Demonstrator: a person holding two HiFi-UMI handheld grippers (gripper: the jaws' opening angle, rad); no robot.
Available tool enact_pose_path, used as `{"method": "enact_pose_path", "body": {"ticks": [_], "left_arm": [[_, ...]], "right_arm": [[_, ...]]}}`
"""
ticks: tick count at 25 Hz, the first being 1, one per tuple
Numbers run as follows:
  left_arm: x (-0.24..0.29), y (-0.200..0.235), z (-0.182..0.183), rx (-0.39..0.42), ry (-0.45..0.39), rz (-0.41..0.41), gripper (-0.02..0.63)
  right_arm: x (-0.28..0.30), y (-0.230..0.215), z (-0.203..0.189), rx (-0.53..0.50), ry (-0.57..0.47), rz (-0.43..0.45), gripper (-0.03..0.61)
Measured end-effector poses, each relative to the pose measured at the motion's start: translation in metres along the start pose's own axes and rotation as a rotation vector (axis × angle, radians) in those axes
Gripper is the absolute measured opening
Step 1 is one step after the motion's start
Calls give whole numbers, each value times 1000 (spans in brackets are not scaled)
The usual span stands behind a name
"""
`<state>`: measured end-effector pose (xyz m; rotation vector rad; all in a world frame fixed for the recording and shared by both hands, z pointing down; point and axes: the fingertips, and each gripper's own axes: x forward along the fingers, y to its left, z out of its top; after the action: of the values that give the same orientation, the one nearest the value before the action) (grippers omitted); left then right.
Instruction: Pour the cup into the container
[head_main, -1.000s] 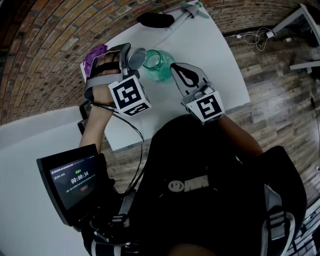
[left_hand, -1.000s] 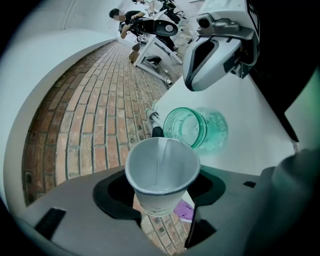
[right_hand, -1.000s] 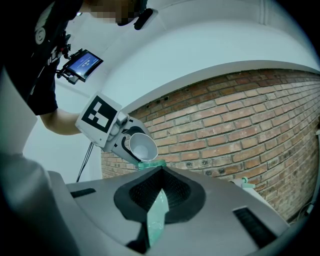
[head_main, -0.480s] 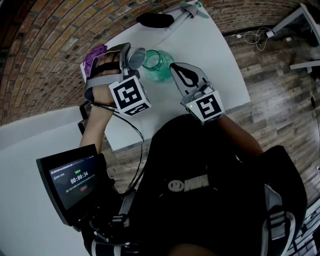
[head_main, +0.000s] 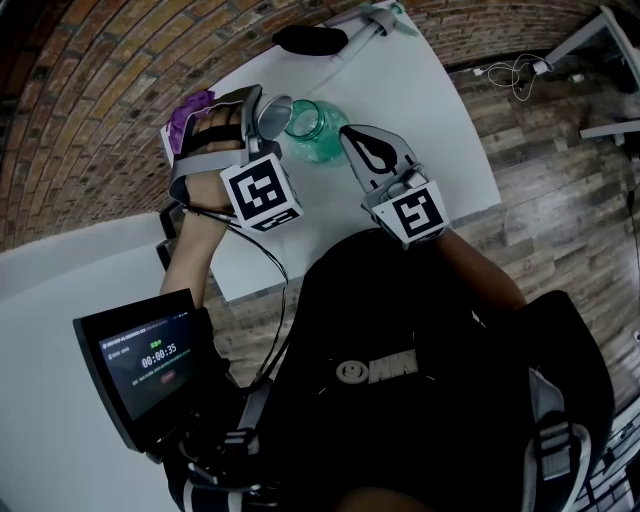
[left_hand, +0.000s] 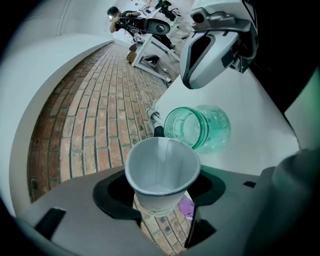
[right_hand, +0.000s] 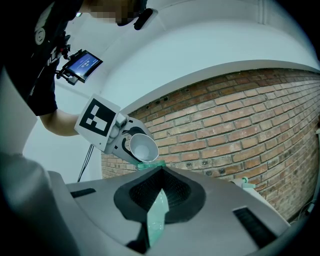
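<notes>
A white paper cup (head_main: 272, 115) sits in my left gripper (head_main: 258, 112), which is shut on it. The cup is tipped on its side with its mouth toward a green glass jar (head_main: 322, 132) standing on the white table (head_main: 420, 90). In the left gripper view the cup (left_hand: 162, 175) shows a pale inside, and the jar (left_hand: 197, 127) lies just beyond its rim. My right gripper (head_main: 362, 150) hangs just right of the jar, jaws together and holding nothing. In the right gripper view a sliver of the jar (right_hand: 156, 220) shows through the slit between them.
A purple object (head_main: 190, 108) lies at the table's left edge behind the left gripper. A black object with a white handle (head_main: 312, 40) rests at the far end. A tablet with a timer (head_main: 140, 362) stands at lower left. Cables (head_main: 510, 70) lie on the wood floor.
</notes>
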<state>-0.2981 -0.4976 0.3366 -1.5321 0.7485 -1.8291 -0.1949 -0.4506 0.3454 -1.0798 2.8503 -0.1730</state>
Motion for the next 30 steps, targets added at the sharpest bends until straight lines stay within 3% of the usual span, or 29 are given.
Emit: {"method": "enact_pose_path", "body": {"ticks": [30], "left_arm": [[-1,3,2,105,12,81,295]], "right_arm": [[2,2,8,21,2,0,-2]]}}
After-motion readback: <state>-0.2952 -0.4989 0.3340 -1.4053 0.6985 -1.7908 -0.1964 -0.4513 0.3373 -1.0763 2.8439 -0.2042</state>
